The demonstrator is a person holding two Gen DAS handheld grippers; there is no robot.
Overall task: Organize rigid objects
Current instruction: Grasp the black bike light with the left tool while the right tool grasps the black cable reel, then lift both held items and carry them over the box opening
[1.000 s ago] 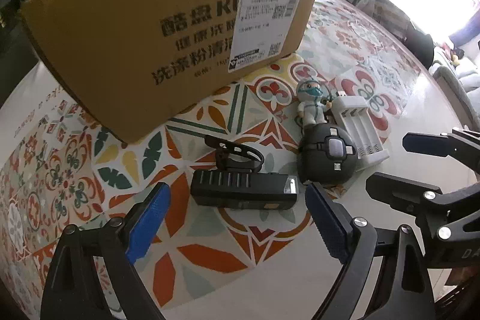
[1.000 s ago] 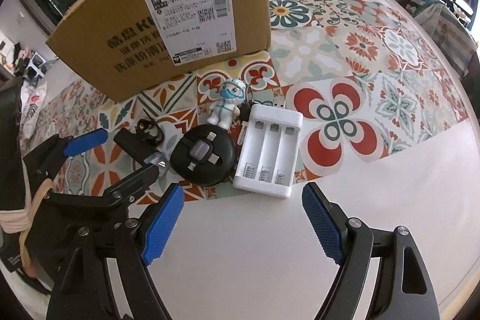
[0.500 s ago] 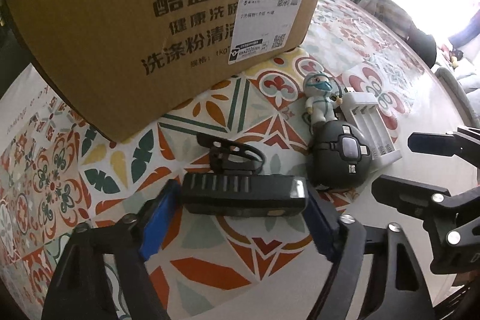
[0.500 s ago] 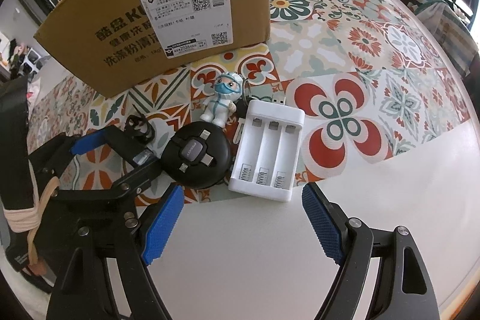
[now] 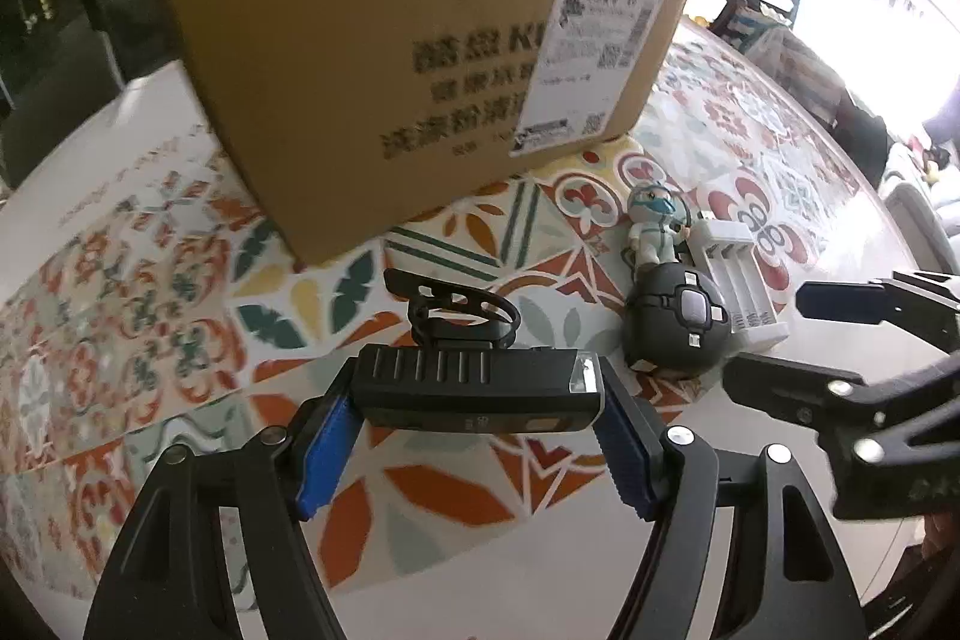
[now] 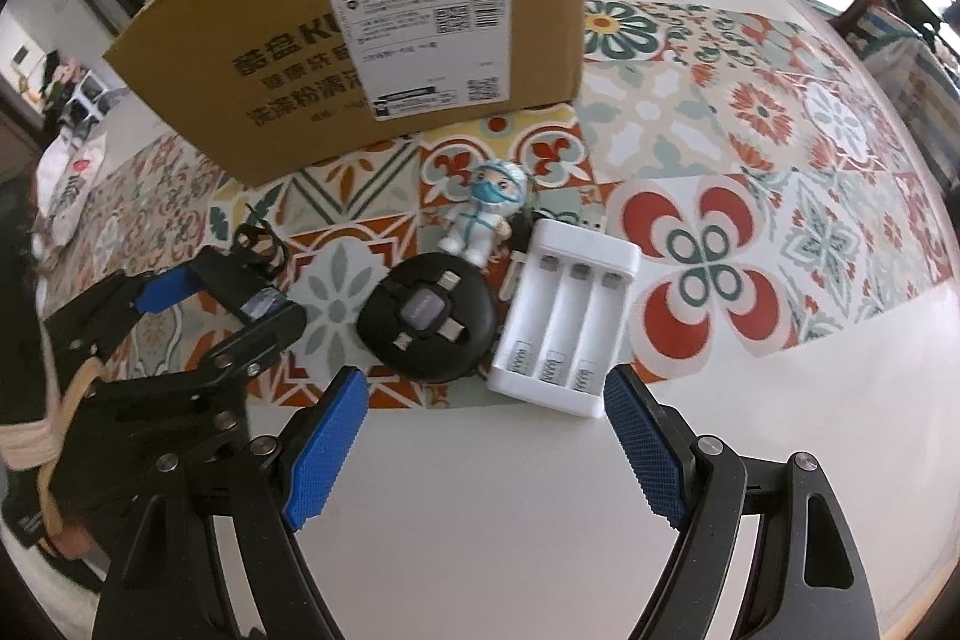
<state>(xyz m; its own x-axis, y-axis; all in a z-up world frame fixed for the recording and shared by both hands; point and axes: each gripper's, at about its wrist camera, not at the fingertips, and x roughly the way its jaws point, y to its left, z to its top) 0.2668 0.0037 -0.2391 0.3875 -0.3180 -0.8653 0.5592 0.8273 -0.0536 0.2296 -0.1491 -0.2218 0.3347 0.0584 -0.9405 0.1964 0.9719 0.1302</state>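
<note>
A black bike light [image 5: 474, 391] is clamped between the blue pads of the left tool [image 5: 477, 451], just closed, while the right tool [image 6: 480, 451] is held open, empty, at lower centre above the patterned surface [image 6: 750, 172].

Left wrist view looks steeply down along its own fingers, close over the patterned table [image 5: 180, 292], with the cardboard box [image 5: 384, 58] filling the far side and the other gripper's black frame poking in at the right edge. Right wrist view tilts down steeply too, just as close, facing that same box [image 6: 252, 58] from a spot further right, its partner's frame intruding at the left. Both catch the round black gadget [image 5: 678, 322] [image 6: 429, 325], the masked figurine [image 5: 654, 220] [image 6: 486, 214] and the white charger [image 5: 741, 280] [image 6: 564, 316].
</note>
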